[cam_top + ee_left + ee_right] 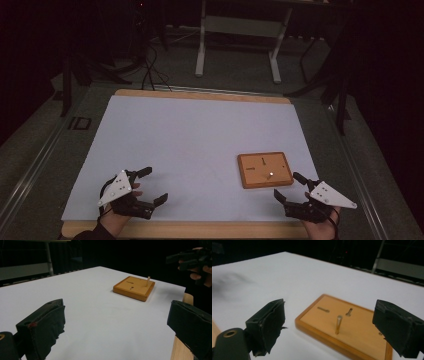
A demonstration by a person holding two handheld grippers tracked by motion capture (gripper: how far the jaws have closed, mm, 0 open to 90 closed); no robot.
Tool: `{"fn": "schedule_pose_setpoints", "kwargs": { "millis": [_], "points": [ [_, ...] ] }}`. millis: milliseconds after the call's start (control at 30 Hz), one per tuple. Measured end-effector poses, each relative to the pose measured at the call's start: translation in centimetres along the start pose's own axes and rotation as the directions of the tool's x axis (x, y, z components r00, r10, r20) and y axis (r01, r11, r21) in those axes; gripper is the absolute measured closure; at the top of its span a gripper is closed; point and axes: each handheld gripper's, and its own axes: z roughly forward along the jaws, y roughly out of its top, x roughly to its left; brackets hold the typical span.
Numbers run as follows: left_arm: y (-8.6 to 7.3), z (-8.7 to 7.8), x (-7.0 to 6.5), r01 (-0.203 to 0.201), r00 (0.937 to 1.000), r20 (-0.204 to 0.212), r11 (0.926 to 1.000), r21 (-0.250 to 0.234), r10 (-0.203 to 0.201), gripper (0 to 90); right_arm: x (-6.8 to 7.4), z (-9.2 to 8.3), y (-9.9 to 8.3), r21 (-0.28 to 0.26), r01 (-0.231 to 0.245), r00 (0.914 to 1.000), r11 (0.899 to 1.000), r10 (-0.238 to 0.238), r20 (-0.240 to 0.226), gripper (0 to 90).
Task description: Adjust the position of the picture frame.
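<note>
A small orange wooden board (256,178) lies flat on the white sheet (190,140), right of the middle and near the front. A thin metal peg (270,174) stands upright in it, beside two dark slots. My right gripper (286,185) hovers just off the board's front right corner, open, with nothing between its fingers. Along its jaws I see the board (359,340) and the peg (338,325) close ahead. My left gripper (156,185) is open and empty at the front left. From it the board (130,291) and peg (148,281) lie farther off.
The sheet covers a wooden table whose edge (200,229) runs along the front. A white desk frame (237,37) and cables (147,60) stand on the dark floor behind. The other hand's gripper (192,258) shows at the top right of the left gripper view.
</note>
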Motion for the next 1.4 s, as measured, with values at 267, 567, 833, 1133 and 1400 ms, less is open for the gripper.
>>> {"fn": "schedule_pose_setpoints", "kwargs": {
  "millis": [267, 567, 833, 1133, 1400],
  "points": [
    [0.0, 0.0, 0.0, 0.005, 0.9999, 0.009, 1.0000, -0.001, -0.005, 1.7, -1.4, 1.1, 1.1, 0.029, -0.003, 1.0000, 1.000, 0.004, -0.009, 9.9],
    [-0.1, 0.2, -0.1, 0.008, 0.9998, 0.018, 1.0000, 0.006, -0.008, 1.7, -2.7, 3.3, 1.6, 0.087, -0.009, 0.9997, 0.996, 0.011, -0.020, 10.5],
    [-0.1, 0.2, -0.1, 0.006, 0.9999, 0.012, 0.9999, 0.011, -0.006, 1.7, -4.2, 5.6, 0.7, 0.132, -0.046, 0.9965, 0.990, 0.055, -0.064, 16.9],
    [-0.2, 0.2, -0.1, 0.003, 0.9999, 0.013, 0.9999, 0.016, -0.004, 1.7, -4.0, 7.0, -1.0, 0.203, -0.047, 0.9959, 0.978, 0.062, -0.066, 37.7],
    [-0.2, 0.3, -0.1, 0.005, 0.9998, 0.019, 0.9998, 0.017, -0.005, 1.7, -4.1, 7.6, -2.5, 0.257, -0.061, 0.9932, 0.965, 0.084, -0.080, 61.3]
  ]
}}
